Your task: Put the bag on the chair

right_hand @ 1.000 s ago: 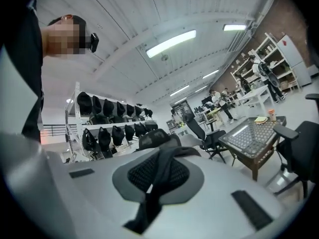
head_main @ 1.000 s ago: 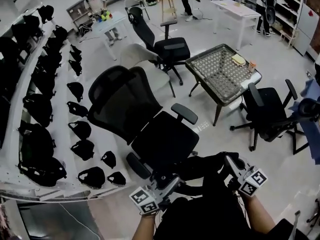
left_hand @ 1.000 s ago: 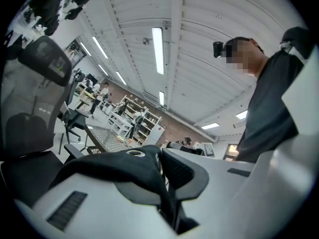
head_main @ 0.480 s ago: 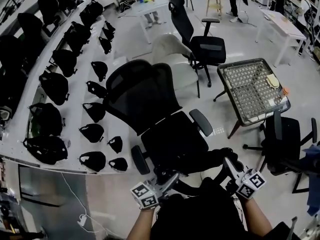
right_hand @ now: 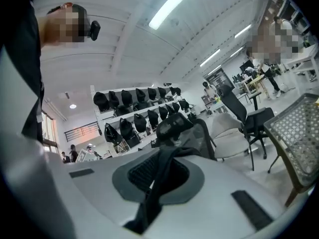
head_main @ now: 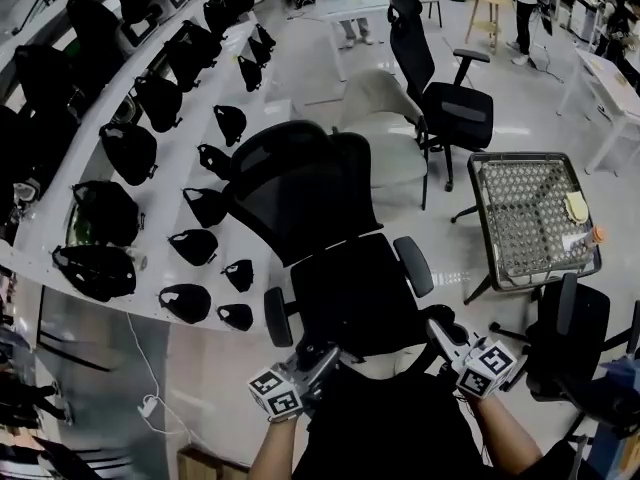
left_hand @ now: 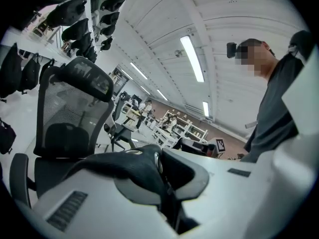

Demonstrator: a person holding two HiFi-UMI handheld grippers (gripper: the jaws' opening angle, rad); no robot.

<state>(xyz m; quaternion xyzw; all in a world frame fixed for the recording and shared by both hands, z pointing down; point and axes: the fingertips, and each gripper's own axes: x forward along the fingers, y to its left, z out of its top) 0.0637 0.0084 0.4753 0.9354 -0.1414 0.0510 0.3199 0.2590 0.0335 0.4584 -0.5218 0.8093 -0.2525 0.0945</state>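
Head view: left gripper (head_main: 324, 359), right gripper (head_main: 440, 331) clamp bag (head_main: 400, 423) straps (left_hand: 130, 169) (black woven webbing, probably).

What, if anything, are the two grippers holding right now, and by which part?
Both hold the bag. The left gripper is shut on a strap of it, and the right gripper is shut on a strap too.

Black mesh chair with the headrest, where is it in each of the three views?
Head view: black mesh chair at centre, seat towards the bottom.
Left gripper view: left side, backrest and headrest.
Right gripper view: centre, headrest and backrest top.
Shared landmark: the shelved black bags beside it, in all three.
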